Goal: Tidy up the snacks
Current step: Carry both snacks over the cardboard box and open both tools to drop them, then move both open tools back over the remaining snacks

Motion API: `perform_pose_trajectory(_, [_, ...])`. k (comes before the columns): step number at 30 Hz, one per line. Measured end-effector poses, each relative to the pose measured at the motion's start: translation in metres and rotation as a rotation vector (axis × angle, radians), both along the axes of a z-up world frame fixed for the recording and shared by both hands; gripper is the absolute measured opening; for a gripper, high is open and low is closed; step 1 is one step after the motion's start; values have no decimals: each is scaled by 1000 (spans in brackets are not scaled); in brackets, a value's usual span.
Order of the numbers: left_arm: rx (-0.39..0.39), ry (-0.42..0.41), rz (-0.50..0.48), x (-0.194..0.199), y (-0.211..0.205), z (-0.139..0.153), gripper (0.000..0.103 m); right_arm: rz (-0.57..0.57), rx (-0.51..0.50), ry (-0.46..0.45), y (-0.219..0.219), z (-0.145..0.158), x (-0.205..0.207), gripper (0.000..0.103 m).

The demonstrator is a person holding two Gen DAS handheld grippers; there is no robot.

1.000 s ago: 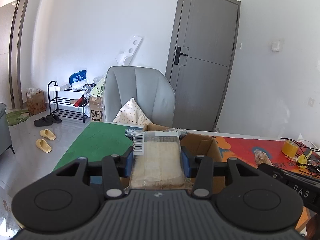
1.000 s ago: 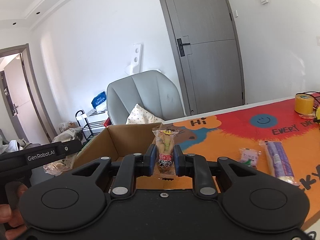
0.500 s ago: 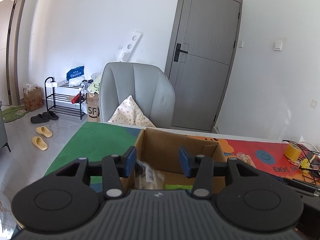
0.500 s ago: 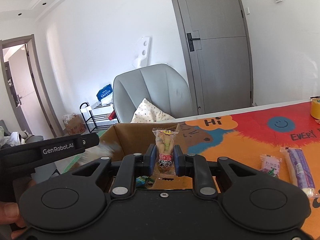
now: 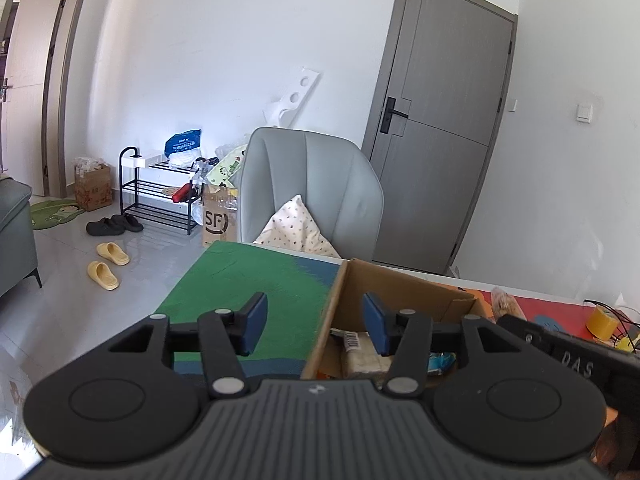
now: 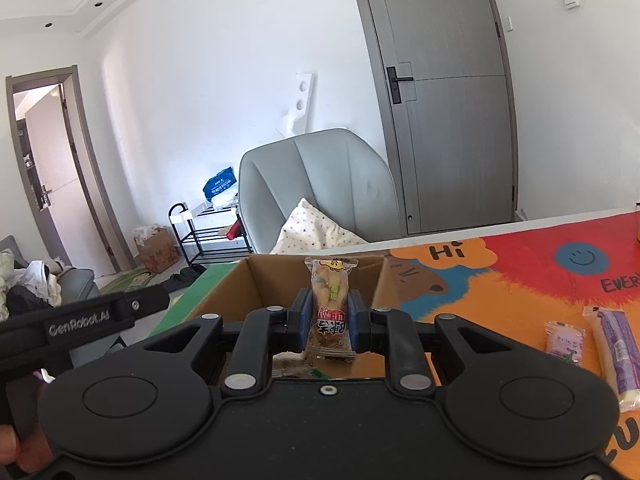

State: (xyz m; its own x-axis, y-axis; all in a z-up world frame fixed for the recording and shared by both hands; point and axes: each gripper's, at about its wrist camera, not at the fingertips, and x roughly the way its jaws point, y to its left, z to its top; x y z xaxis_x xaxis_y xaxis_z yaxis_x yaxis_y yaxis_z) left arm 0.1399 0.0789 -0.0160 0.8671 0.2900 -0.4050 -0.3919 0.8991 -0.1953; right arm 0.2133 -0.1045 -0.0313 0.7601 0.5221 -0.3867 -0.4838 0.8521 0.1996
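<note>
An open cardboard box [image 5: 404, 292] stands on the table and holds several snack packets, among them a beige packet with a barcode [image 5: 360, 350]. My left gripper [image 5: 315, 326] is open and empty, over the box's left wall. My right gripper [image 6: 329, 322] is shut on a small clear snack packet with a red label [image 6: 330, 304], held upright above the box [image 6: 256, 280]. Two more snacks lie on the mat to the right: a small pink packet [image 6: 565, 342] and a long purple-wrapped stick [image 6: 616, 354].
A colourful mat [image 6: 520, 276] covers the table, green [image 5: 256, 284] on the left side. A yellow tape roll [image 5: 604, 320] and cables sit at the far right. A grey chair [image 5: 308, 192] with a cushion stands behind the table.
My left gripper opened and let the beige packet fall into the box, then shifted left. My right gripper, still holding its packet, moved over the box.
</note>
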Motion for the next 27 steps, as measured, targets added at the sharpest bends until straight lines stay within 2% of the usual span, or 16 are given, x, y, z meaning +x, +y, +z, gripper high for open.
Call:
perform_pose_trajectory(4, [-3,5,28,-7,6,1,69,10,4,-10,9,5,3,24])
perform_pose_trajectory(7, [-9,0,51,-12,12,2,82,-3,6,-5,9,6,5,44])
perform_pose_trajectory(10, [-4,7,76,-15,13,2,91,-18,17,5,4,6,1,46])
perform_pose_trajectory(12, [1,15,99,-15,12,1,91,-29,20,14,-1,5,-4,52])
perform_pose_trajectory(14, [-4,24,103,-15,10,0,92,-53,21,17,-8,5,-7,63])
perform_pose_trajectory(18, [-20,29,95,-17,4,-2,93,-85,17,19,-22,5,-16,67])
perform_pose_trajectory(20, [-14,25,85,-20,-2,-1,97,-108,23,20,-30,5,-20,75])
perform_pose_trajectory(27, [10,15,40,-21,-22,3,98,-178,42,29,-61,4,-28,83])
